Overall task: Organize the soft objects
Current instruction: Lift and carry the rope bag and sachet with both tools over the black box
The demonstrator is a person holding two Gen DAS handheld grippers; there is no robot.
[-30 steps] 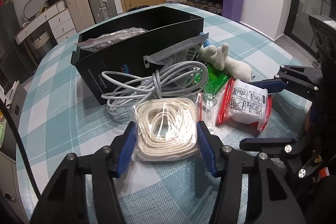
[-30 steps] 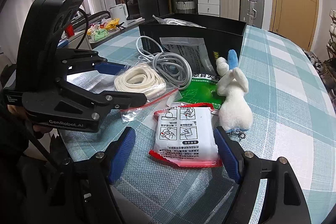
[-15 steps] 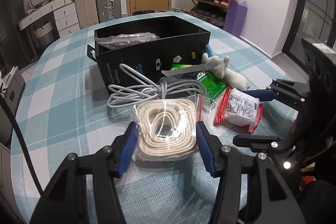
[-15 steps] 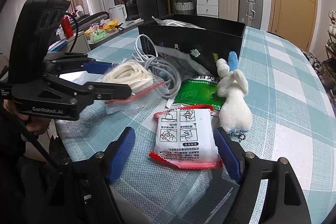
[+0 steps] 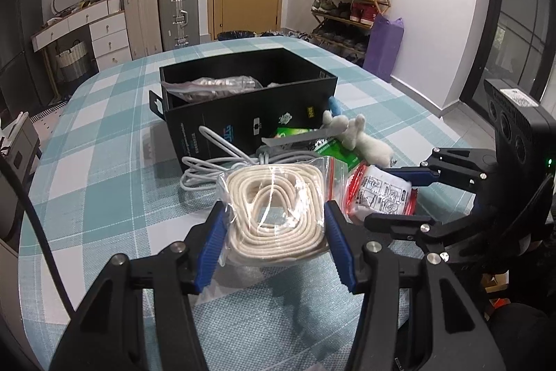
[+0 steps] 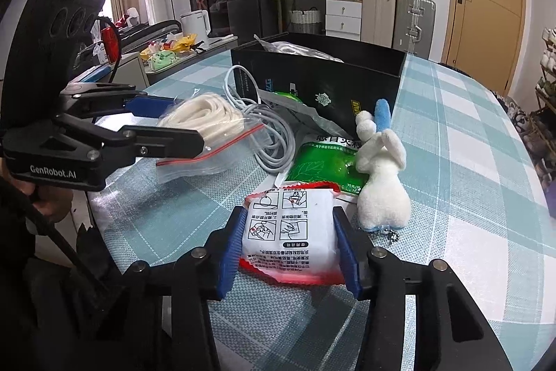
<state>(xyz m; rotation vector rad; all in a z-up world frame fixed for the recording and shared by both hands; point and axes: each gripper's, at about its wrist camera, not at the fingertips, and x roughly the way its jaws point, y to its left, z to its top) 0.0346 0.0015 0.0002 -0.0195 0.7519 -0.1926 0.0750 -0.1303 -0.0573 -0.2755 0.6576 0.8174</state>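
Note:
My left gripper [image 5: 274,214] is shut on a clear zip bag of coiled white rope [image 5: 274,197] and holds it just above the checked tablecloth. From the right wrist view the rope bag [image 6: 205,117] hangs tilted between the left gripper's [image 6: 177,124] fingers. My right gripper [image 6: 289,221] is closing its jaws on a white packet with red edges [image 6: 288,232], and both blue pads touch its sides. The packet still lies on the table. An open black box [image 5: 243,113] stands behind, with a bagged item inside.
A white plush rabbit [image 6: 382,183] lies right of the packet, partly on a green packet [image 6: 319,162]. A coiled grey cable [image 6: 271,134] and a grey pouch lie in front of the box. A hand holds the left gripper at the table's near edge.
The right gripper's jaws closed from wide apart onto the packet's sides. The left gripper lifted the rope bag off the table, away from the cable.

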